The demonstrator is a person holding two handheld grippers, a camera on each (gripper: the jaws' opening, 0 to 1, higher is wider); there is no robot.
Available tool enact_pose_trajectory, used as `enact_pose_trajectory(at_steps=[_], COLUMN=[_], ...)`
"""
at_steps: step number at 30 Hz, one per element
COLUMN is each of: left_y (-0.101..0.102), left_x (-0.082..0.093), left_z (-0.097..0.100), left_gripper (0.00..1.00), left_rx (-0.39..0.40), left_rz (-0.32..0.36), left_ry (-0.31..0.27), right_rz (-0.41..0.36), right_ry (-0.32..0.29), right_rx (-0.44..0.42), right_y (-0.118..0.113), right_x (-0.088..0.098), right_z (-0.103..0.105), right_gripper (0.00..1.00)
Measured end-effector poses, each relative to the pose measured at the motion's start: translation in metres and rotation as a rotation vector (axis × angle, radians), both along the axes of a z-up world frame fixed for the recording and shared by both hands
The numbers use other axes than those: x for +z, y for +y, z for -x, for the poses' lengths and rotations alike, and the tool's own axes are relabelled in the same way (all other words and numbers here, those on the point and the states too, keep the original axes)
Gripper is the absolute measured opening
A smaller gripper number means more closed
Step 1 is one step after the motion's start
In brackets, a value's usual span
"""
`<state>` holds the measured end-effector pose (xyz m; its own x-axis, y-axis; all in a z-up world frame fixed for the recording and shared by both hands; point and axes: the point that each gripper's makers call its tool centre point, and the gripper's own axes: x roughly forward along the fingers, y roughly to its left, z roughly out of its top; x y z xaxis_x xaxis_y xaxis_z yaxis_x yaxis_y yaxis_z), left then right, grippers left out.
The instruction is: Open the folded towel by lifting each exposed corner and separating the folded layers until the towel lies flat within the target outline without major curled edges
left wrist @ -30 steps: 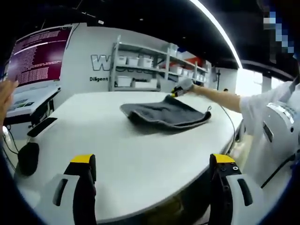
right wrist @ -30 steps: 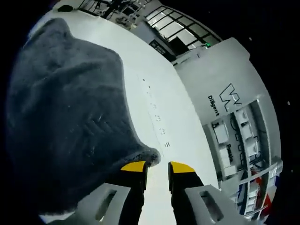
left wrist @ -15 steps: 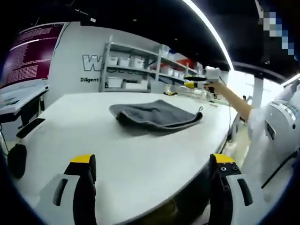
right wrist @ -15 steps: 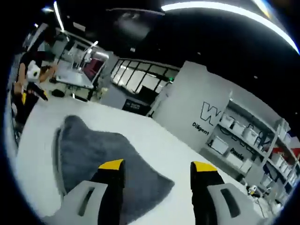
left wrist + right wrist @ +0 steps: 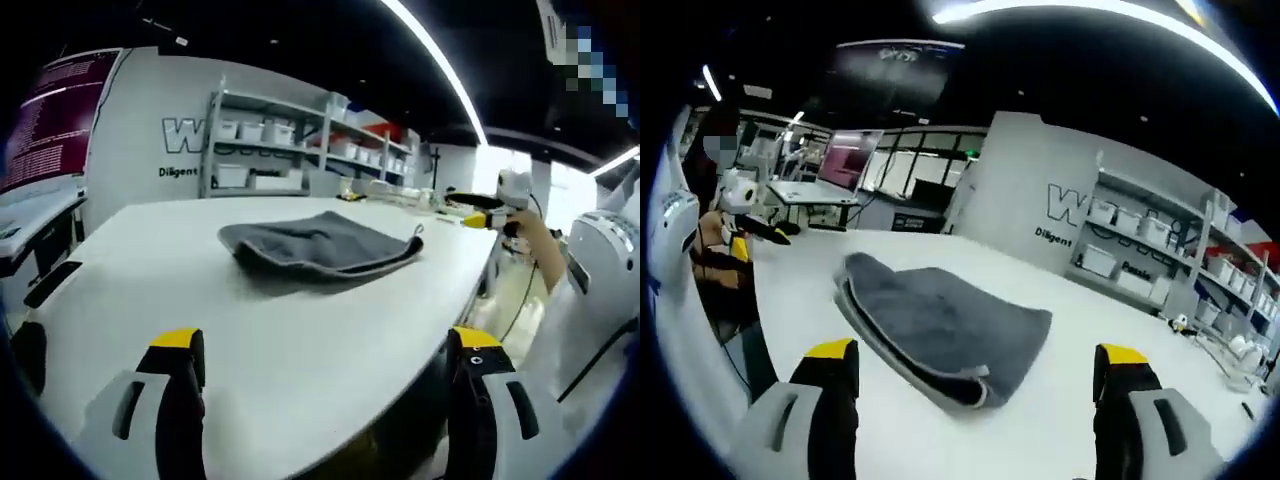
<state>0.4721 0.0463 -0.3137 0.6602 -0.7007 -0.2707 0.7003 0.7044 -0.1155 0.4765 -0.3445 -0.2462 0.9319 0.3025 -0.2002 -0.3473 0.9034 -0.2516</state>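
Wall lettering (image 5: pixel 187 133) behind the shelving unit (image 5: pixel 290 150): cut off by the uprights, only a "W" and "Diligent" legible. Same lettering (image 5: pixel 1072 212) in the right gripper view, likewise broken off by the shelves. Bins on the shelves (image 5: pixel 1145 232) too small to tell contents. Maroon screen (image 5: pixel 55 115) text too fine to read, left part lost at the edge. Underside of the folded grey towel (image 5: pixel 315 245) hidden; layers inside the fold (image 5: pixel 945 325) unseen. Small objects on the far table end (image 5: pixel 385 197) blurred.
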Motion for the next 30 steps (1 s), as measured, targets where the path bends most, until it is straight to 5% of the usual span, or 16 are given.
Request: enact_pose_trajectory(at_steps=[8,16,23,30], left_y=[-0.004,-0.006,-0.008,-0.005], left_x=[-0.003,-0.004,-0.007,-0.008], left_z=[0.001,0.001,0.004,0.007], left_gripper=[0.99,0.99,0.99,0.99], left_rx=[-0.011,-0.020,-0.025,-0.001], left_rz=[-0.007,-0.018,-0.025,-0.025], left_ry=[0.008,0.010,0.015,0.014], right_rz=[-0.089,-0.108,-0.089,-0.065], right_ry=[0.011,0.007,0.021,0.022], right_rx=[-0.060,-0.146,-0.137,-0.026], right_y=[0.013,0.003,0.009,0.039], right_x=[-0.036,-0.047,-0.049,-0.042], right_z=[0.041,0.061,0.060,0.043], right_gripper=[0.99,0.99,0.99,0.99])
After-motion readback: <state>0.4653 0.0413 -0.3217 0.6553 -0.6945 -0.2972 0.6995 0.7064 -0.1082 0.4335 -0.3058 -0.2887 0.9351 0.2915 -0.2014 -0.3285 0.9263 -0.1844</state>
